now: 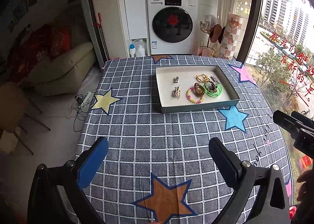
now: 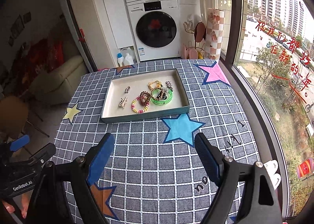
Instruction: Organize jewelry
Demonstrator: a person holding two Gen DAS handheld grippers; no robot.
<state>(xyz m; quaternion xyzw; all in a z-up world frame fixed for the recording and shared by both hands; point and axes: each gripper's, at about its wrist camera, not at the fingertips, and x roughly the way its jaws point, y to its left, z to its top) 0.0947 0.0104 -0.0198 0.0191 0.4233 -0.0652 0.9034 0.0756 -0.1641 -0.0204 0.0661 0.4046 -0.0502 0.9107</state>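
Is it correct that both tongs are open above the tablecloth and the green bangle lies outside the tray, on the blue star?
Not quite. The left tongs and right tongs are open above the tablecloth, but the green bangle lies inside the tray, among the other pieces. The right wrist view shows it; the blue star is bare.

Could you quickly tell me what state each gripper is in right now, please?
Left gripper: open, holding nothing, above the tablecloth.
Right gripper: open, holding nothing, short of the tray.
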